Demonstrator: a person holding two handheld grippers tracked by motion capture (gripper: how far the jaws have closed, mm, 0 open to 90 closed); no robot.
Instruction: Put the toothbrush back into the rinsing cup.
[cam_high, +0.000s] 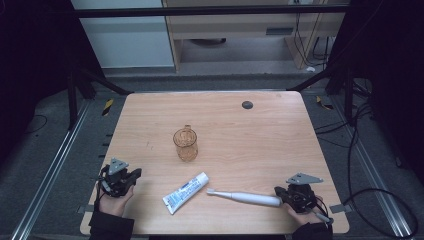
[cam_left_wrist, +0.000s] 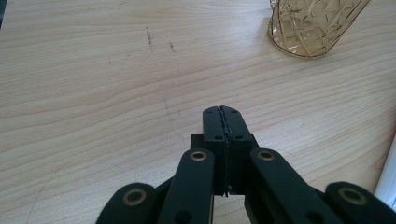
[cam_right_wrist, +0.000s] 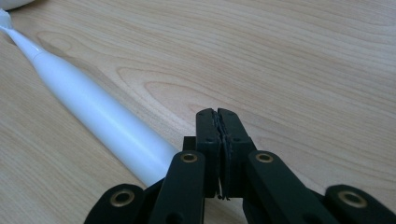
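Work status: no item has been picked up yet. The electric toothbrush (cam_high: 245, 197) lies flat on the wooden table (cam_high: 270, 135) in the lower centre-right of the high view, brush head toward the toothpaste tube (cam_high: 185, 192), which lies just beside it at lower centre. The amber glass mug (cam_high: 185, 144) stands upright at mid-frame, well apart from both. Judging by this layout, picking up and placing the items is all still to do.

Right gripper (cam_right_wrist: 217, 116): jaws together with nothing between them. It sits at the handle end of the toothbrush — in the right gripper view the white handle (cam_right_wrist: 100, 116) runs past the jaws on their left, beside them, not clamped.

Left gripper (cam_left_wrist: 222, 114): jaws pressed together, empty, over bare tabletop at the lower left of the high view — the mug base (cam_left_wrist: 310, 28) shows at the upper right of the left gripper view.
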